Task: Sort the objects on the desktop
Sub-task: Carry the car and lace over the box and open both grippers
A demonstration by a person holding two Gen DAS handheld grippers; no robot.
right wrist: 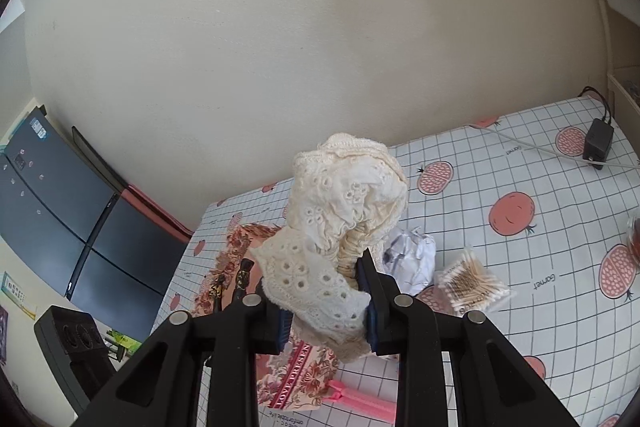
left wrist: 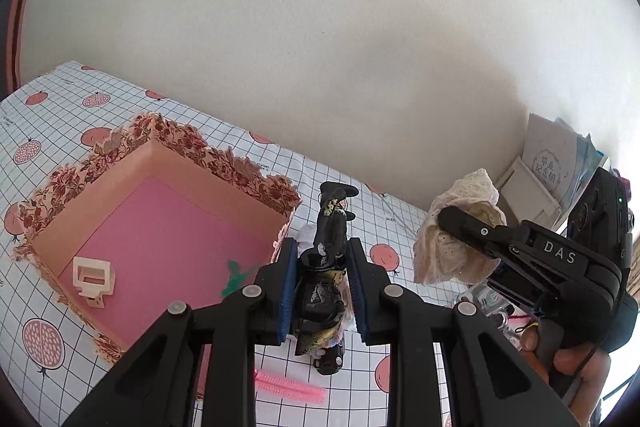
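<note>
The left hand-held gripper (left wrist: 321, 291) was clamped on a black patterned hair clip (left wrist: 326, 267), held clear of the surface just past the near corner of the floral box (left wrist: 224, 163), which lay at about nine o'clock from the clip. The right hand-held gripper (right wrist: 326, 303) pinched a cream lace scrunchie (right wrist: 344, 211) between nearly closed jaws, also lifted off the checked surface (right wrist: 500, 267).

Risk: the clip was gripped across its narrow body with most of its length standing free above the pads, so a tilt on the way to the box could make it pivot or slip out. The soft scrunchie drooped over one finger and could snag on release or fall short of the box wall.

View differences: the left wrist view showed the inside of the box, with a cream claw clip (left wrist: 94, 277) on its pink floor, and a pink comb (left wrist: 288, 387) at six o'clock. Only the right wrist view showed the crumpled paper (right wrist: 410, 257), the pack of cotton swabs (right wrist: 472, 285) at three o'clock from the scrunchie, and a black charger (right wrist: 598, 143) at the far edge.
</note>
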